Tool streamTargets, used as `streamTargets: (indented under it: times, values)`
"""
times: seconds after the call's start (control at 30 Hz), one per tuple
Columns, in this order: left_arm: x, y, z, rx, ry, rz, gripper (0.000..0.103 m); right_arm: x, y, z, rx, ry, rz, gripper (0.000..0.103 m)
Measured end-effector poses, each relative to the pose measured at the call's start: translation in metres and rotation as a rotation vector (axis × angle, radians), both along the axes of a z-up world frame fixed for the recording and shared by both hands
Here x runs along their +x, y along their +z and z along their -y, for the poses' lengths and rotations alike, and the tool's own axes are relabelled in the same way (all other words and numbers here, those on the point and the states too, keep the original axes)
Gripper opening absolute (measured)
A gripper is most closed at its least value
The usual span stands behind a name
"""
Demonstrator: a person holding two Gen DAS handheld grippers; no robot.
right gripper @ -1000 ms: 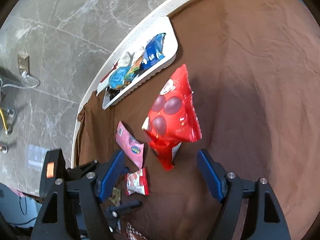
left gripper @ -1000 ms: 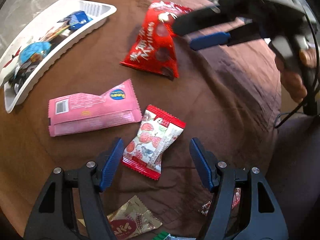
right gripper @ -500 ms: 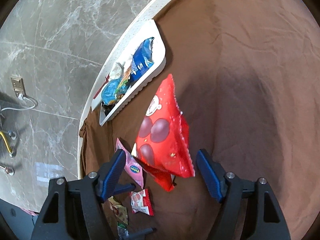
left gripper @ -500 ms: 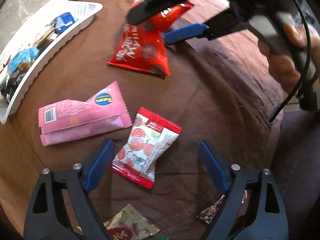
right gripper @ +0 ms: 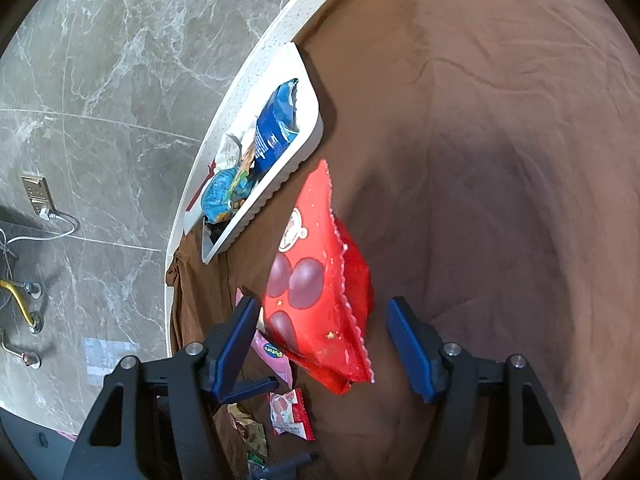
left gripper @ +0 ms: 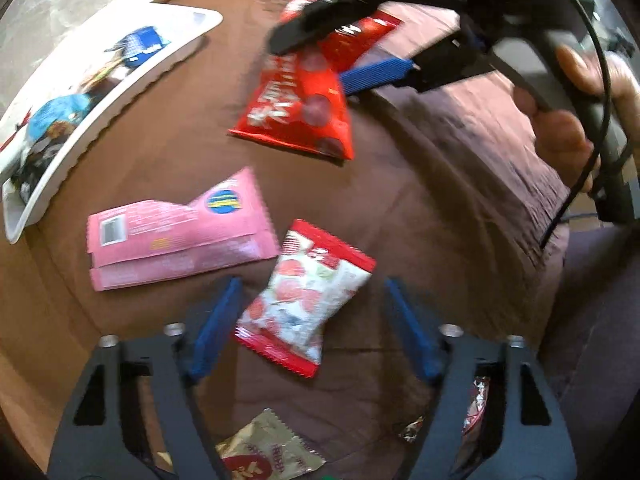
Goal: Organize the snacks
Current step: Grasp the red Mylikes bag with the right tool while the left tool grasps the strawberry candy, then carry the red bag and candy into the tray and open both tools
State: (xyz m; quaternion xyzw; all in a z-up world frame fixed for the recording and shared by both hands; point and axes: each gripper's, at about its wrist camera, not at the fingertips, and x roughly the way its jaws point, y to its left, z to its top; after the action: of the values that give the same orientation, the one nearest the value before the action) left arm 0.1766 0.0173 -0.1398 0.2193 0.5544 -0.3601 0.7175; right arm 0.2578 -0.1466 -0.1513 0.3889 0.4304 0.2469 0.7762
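A large red snack bag [left gripper: 304, 108] [right gripper: 320, 300] lies on the brown cloth, with my open right gripper [right gripper: 320, 344] straddling its near end; in the left wrist view the right gripper [left gripper: 340, 56] is over that bag. My left gripper [left gripper: 312, 320] is open around a small red-and-white strawberry packet [left gripper: 308, 300], also in the right wrist view [right gripper: 290, 414]. A pink packet [left gripper: 180, 228] lies just left of it. A white tray [left gripper: 120, 92] [right gripper: 308, 136] holds several snacks, including a blue bag [right gripper: 276, 128].
A gold-and-red packet [left gripper: 268, 456] and a small dark wrapper [left gripper: 412, 428] lie below the left gripper. The table's white rim [right gripper: 256, 64] runs behind the tray, with grey marble floor [right gripper: 100, 120] beyond it.
My right gripper has moved down along the red bag, so its fingers now flank it. My left gripper has opened a little wider around the strawberry packet.
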Motion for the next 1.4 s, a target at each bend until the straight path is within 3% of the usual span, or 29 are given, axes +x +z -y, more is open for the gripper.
streamTargets:
  times: [0.07, 0.13, 0.2, 0.27, 0.4, 0.53, 0.93, 1.4]
  values:
    - [0.008, 0.004, -0.008, -0.019, 0.039, -0.008, 0.038, 0.000, 0.000, 0.000, 0.003, -0.001, 0.000, 0.071]
    - [0.015, 0.006, -0.014, -0.043, 0.063, -0.036, 0.033, 0.001, 0.000, 0.000, 0.001, -0.002, 0.000, 0.070]
    - [0.018, 0.008, -0.016, -0.060, 0.072, -0.044, 0.033, 0.001, 0.000, -0.001, -0.001, -0.001, 0.001, 0.068]
    - [0.018, 0.010, -0.017, -0.071, 0.068, -0.052, 0.032, 0.001, -0.001, 0.000, 0.002, 0.001, 0.007, 0.057]
    - [0.020, 0.011, -0.022, -0.105, 0.087, -0.085, 0.031, 0.001, 0.001, 0.001, -0.026, -0.001, 0.025, 0.050]
    - [0.026, 0.014, -0.041, -0.142, 0.099, -0.111, 0.030, 0.001, -0.004, 0.004, 0.012, 0.005, 0.015, 0.045]
    - [0.025, 0.029, -0.067, -0.242, 0.185, -0.146, 0.030, -0.005, 0.004, 0.017, 0.119, 0.017, 0.014, 0.044]
    - [0.092, 0.070, -0.111, -0.369, 0.346, -0.089, 0.030, 0.021, 0.033, 0.015, 0.174, 0.047, 0.042, 0.044]
